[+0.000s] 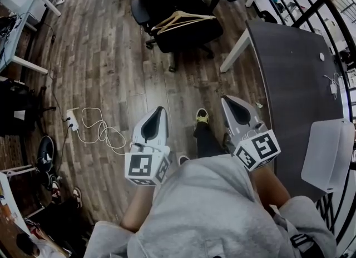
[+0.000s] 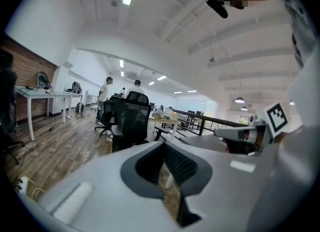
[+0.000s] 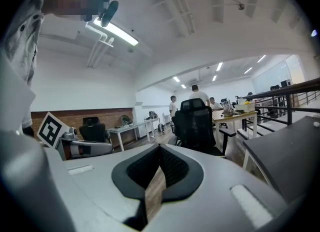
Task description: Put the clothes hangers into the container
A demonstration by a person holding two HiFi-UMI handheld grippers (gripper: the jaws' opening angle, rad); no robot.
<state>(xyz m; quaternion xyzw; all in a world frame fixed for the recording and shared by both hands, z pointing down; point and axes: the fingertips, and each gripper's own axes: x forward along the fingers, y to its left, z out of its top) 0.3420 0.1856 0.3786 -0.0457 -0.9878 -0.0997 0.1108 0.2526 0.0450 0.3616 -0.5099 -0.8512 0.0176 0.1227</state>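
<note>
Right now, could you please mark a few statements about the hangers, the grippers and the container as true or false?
1. The wooden hangers lie on the black office chair. True.
2. The left gripper holds a hanger. False: its jaws are together with nothing between them.
3. The right gripper is shut and empty. True.
4. The container stands on the floor beside the chair. False: it rests on the dark table.

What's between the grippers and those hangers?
Just bare wooden floor, as the head view shows, from the left gripper and right gripper up to the hangers on the black chair.
</note>
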